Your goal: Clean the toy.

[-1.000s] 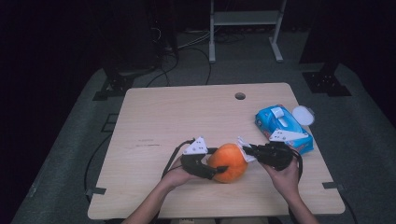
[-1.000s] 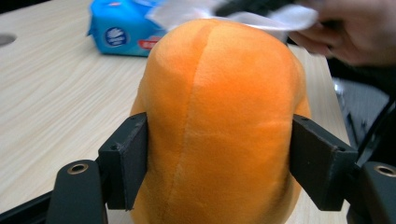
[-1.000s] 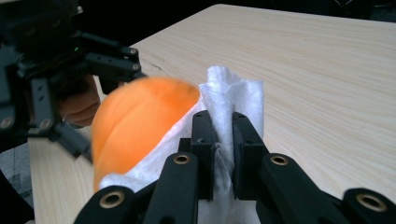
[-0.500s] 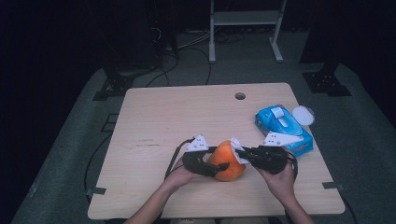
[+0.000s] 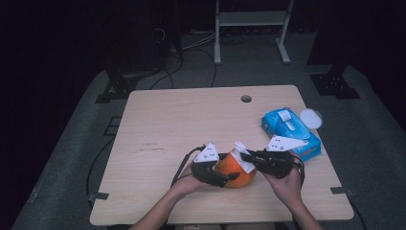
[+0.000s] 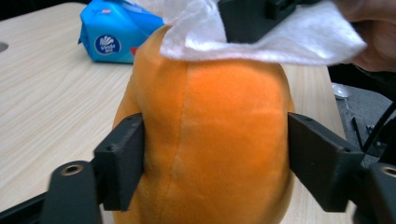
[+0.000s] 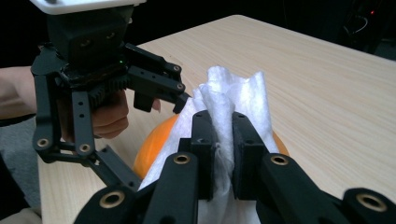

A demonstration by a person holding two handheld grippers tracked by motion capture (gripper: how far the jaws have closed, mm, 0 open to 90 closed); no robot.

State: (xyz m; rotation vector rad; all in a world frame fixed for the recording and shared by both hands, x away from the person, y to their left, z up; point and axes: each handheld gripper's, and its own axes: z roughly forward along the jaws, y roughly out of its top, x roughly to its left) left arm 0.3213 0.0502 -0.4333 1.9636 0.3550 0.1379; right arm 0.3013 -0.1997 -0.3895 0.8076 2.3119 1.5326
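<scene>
— Orange plush: where is it in the high view?

— Orange plush ball sits on the wooden table, near the six o'clock edge. Left gripper clamps it from nine o'clock; right gripper meets it from three o'clock, with a white wipe laid over the ball's top. Blue wipes pack lies toward two o'clock of the ball, apart from it, its white lid open at the far side.

— Left gripper view?

— Ball stands between the two black jaws, each pressed against a flank: the left gripper is clenched on the ball. Wipe drapes over the crown at twelve o'clock. Pack lies at eleven o'clock on the table.

— Right gripper view?

— Right gripper has its jaws pinched together on a bunched fold of the wipe, which rises between them toward twelve o'clock. Orange ball shows beneath the wipe. Left gripper and its hand stand at ten o'clock.
</scene>
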